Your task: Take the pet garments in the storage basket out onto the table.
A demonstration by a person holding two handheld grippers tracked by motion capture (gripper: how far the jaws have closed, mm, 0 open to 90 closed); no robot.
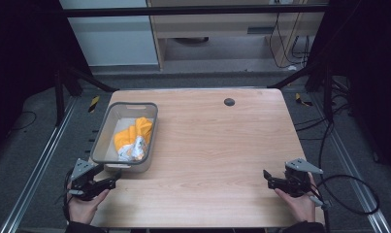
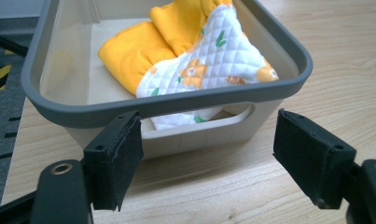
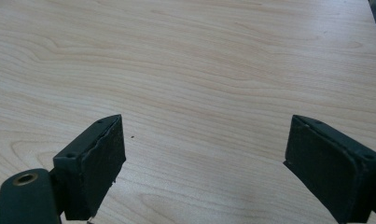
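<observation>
Nearest, L gripper (image 2: 209,161) held w/ jaws spread wide, nothing btwn pads, hovering over wooden table (image 2: 316,70). Just beyond jaws, grey-rimmed bin (image 2: 176,100), its near handle slot facing them. Inside bin, past rim: yellow & white quilted cloth (image 2: 195,56), crumpled, carrot-like print. R gripper (image 3: 204,163) likewise spread, empty, bare wood ahead of jaws. Farther off on tabletop, small dark round cap (image 1: 229,102) near far edge, well apart from both.
</observation>
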